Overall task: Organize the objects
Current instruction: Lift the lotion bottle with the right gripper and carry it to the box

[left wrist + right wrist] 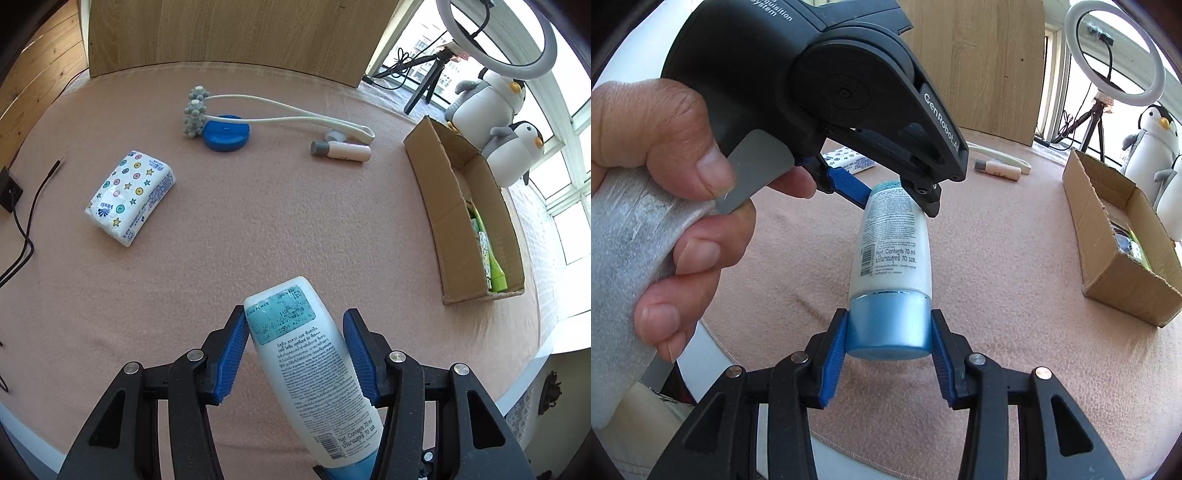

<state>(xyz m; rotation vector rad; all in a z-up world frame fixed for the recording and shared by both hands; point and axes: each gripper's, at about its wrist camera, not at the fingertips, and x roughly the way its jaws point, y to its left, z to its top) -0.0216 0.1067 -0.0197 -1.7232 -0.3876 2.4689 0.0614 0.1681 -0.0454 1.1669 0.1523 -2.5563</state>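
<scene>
A white lotion bottle (pixel 306 369) with a blue cap (pixel 890 328) hangs above the pink cloth (pixel 258 229), gripped at both ends. My left gripper (pixel 295 321) is shut on its white upper body, both blue pads pressing its sides. Seen from the right wrist, the same left gripper (pixel 899 203) pinches the bottle's (pixel 894 251) far end, with a person's hand (pixel 665 147) on its handle. My right gripper (pixel 889 321) is shut on the blue cap. An open cardboard box (pixel 461 206) lies at the right, with green items (pixel 493 262) inside.
On the cloth lie a patterned tissue pack (pixel 129 195), a grey knobbed massage roller (pixel 194 112) with a white handle, a blue disc (pixel 226 132) and a pink tube (pixel 343 149). Penguin plush toys (pixel 491 99) and a ring light (pixel 1115 51) stand behind the box. Black cables (pixel 26 221) trail at the left edge.
</scene>
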